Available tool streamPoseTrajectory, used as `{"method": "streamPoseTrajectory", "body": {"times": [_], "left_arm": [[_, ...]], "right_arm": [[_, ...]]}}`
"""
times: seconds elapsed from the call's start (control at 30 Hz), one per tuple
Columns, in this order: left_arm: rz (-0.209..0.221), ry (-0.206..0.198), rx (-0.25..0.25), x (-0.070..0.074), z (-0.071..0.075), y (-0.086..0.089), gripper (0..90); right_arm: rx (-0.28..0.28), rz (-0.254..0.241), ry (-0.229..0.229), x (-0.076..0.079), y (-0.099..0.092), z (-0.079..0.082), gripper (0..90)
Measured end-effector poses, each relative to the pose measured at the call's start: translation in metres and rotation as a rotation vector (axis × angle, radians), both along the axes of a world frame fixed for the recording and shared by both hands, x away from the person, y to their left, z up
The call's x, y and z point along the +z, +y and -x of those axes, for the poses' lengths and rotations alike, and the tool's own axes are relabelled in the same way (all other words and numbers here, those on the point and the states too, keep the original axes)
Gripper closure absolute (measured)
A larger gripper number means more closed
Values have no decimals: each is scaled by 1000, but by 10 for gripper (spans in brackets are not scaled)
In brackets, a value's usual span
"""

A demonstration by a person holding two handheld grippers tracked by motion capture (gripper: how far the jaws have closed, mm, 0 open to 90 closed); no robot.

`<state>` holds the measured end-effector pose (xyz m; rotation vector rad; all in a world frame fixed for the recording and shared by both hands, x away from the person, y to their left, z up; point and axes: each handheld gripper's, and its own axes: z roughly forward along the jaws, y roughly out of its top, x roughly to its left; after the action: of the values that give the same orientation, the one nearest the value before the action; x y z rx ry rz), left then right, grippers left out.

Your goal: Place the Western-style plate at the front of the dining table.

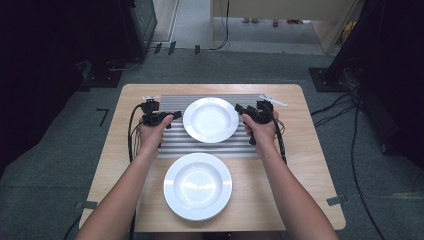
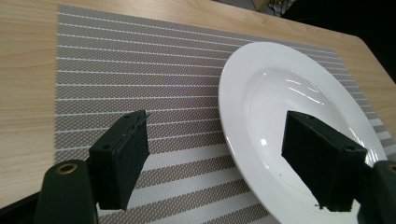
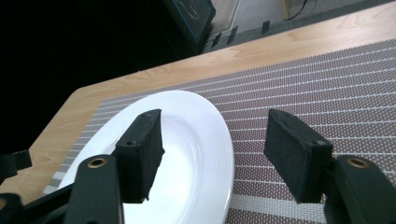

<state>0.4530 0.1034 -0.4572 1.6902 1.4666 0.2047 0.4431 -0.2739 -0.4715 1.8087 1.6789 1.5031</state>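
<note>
Wooden table (image 1: 295, 150) – two plates | far plate (image 1: 210, 119) – both grippers straddle rim

Far plate (image 1: 210, 119) on placemat (image 1: 175, 145), near plate (image 1: 198, 186) on table (image 1: 310, 165) before it, placemat at table's rear.

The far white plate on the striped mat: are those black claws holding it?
No. Both grippers, left and right, are open beside the round white ceramic plate, their jaws straddling opposite rims.

Free room around the far plate

The far plate (image 1: 210, 119) lay on the striped mat (image 1: 175, 145), with one gripper close at each side of it; the mat behind it was bare, and the near plate (image 1: 198, 186) stood in front of it, a strip of mat between them.
</note>
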Motion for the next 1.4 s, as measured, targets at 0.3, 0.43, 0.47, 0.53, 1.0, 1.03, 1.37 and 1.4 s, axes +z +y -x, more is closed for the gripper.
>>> {"method": "streamPoseTrajectory", "body": {"times": [0.3, 0.43, 0.47, 0.53, 1.0, 1.03, 1.37, 1.4], "left_arm": [[-10, -71, -28, 16, 34, 21, 203], [-18, -98, -21, 20, 52, 35, 191], [-18, -98, -21, 20, 52, 35, 190], [-19, -106, -21, 20, 59, 41, 190], [-88, -144, -40, 17, 104, 65, 119], [-107, -142, -36, 16, 109, 67, 114], [-136, -143, -32, 5, 142, 78, 108], [-140, -143, -34, 4, 144, 79, 107]], "right_arm": [[34, 57, -18, 11, -17, 27, 292], [20, 73, -24, 9, -27, 38, 293], [20, 73, -24, 9, -27, 38, 293], [27, 117, -37, 9, -32, 45, 294], [57, 171, -66, 13, -61, 94, 277], [65, 185, -72, 12, -65, 102, 269], [64, 222, -71, 1, -89, 146, 262], [59, 222, -72, 0, -92, 152, 262]]}}
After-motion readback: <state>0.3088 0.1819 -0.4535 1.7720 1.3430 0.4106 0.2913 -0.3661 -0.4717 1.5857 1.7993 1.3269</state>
